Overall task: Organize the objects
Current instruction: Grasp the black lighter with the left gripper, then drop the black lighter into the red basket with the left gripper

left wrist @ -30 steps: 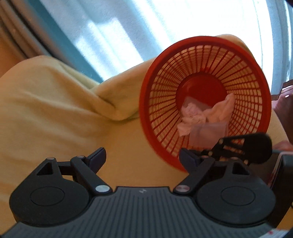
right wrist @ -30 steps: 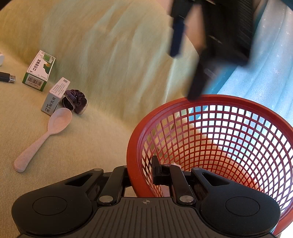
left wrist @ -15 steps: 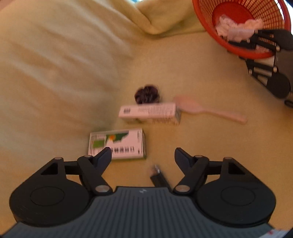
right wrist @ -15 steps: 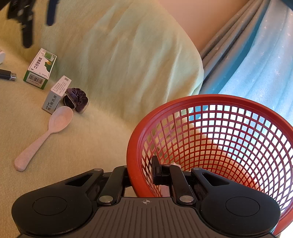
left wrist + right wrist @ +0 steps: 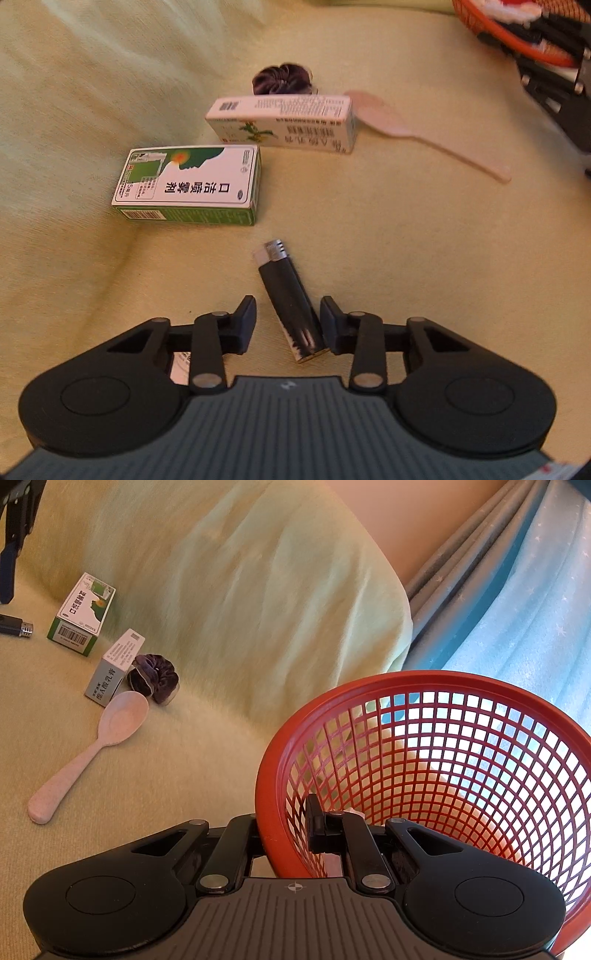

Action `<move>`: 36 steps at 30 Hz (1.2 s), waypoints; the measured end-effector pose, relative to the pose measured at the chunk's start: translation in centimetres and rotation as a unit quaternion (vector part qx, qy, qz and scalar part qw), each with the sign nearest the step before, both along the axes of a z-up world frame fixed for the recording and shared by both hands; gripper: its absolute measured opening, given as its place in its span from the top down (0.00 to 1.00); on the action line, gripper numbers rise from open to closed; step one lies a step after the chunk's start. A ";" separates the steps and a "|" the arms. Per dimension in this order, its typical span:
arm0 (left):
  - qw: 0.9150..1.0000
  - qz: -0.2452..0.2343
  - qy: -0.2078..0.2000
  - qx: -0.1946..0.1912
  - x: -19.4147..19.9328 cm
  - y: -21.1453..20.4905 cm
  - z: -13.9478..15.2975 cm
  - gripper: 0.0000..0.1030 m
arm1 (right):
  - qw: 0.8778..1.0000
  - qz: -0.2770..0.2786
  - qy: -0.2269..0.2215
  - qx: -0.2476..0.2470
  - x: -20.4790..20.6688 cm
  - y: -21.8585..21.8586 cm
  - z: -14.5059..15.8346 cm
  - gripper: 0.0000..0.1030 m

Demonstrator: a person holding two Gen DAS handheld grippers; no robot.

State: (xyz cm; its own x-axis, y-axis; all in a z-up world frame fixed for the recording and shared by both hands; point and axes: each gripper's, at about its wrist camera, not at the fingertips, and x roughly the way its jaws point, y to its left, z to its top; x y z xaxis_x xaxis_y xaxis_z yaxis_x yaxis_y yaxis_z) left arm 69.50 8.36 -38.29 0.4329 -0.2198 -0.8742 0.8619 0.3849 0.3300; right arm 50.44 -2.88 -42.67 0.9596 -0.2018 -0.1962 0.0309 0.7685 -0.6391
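Our left gripper [image 5: 287,325] points down at the sofa with its jaws closing around the lighter [image 5: 290,302]. The lighter lies slanted between them, its base against the right finger [image 5: 332,325] and a gap left at the left finger [image 5: 245,321], so nothing presses it from both sides yet. To do this well, we judge that we should centre the jaws on the black body, not the base end, and square them to its long sides. Otherwise the closing jaws may swivel it or squeeze it out onto the cushion.

Our right gripper [image 5: 284,830] is clamped narrow on the near rim of the basket [image 5: 443,686], one finger outside and one inside the mesh. The basket sits at the right end of the sofa, well apart from the lighter.

Beyond the lighter, to the far left, lies a green box [image 5: 188,188]. We read 口洁喷雾剂 on its face, with a barcode on the side. Farther off is a white box [image 5: 284,123]; in the right view [image 5: 112,668] its side reads 维A酸乳膏. Its other print is too small to read. A scrunchie [image 5: 284,79] touches that box on the far side, and a spoon [image 5: 424,134] lies to its right.
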 end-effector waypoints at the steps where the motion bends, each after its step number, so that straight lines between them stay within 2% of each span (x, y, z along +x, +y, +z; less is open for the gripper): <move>1: 1.000 0.000 0.004 -0.004 0.1 0.0 -0.1 0.71 | 1.000 0.000 0.000 0.000 0.0 0.0 0.0 0.93; 3: 1.000 0.005 0.014 -0.010 0.4 0.1 -0.1 0.77 | 1.000 0.000 0.000 0.000 0.0 0.0 0.0 0.93; 7: 0.999 0.013 0.024 -0.016 0.8 0.2 0.0 0.79 | 1.000 0.000 0.000 0.000 0.0 0.0 0.1 0.93; 9: 1.000 0.006 0.010 -0.012 0.4 0.1 0.3 0.82 | 1.000 0.000 0.000 0.002 0.0 0.0 0.1 0.93; 11: 1.000 -0.005 -0.005 -0.006 -0.1 0.0 0.6 0.83 | 1.000 0.000 0.000 0.002 0.0 0.0 0.1 0.93; 25: 0.998 -0.045 -0.040 -0.014 -1.8 -0.9 4.2 0.83 | 1.000 0.001 0.000 0.002 0.0 0.1 0.1 0.93; 36: 0.992 -0.093 -0.064 -0.048 -4.6 -2.8 8.0 0.83 | 1.000 0.001 0.000 0.002 0.1 0.1 0.2 0.93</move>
State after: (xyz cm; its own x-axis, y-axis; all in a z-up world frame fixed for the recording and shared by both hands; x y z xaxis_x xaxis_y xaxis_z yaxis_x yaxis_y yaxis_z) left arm 64.94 5.53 -30.32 0.4830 -0.3855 -0.7862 0.8745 0.2577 0.4109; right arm 50.53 -2.75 -42.51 0.9600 -0.1997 -0.1961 0.0304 0.7708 -0.6363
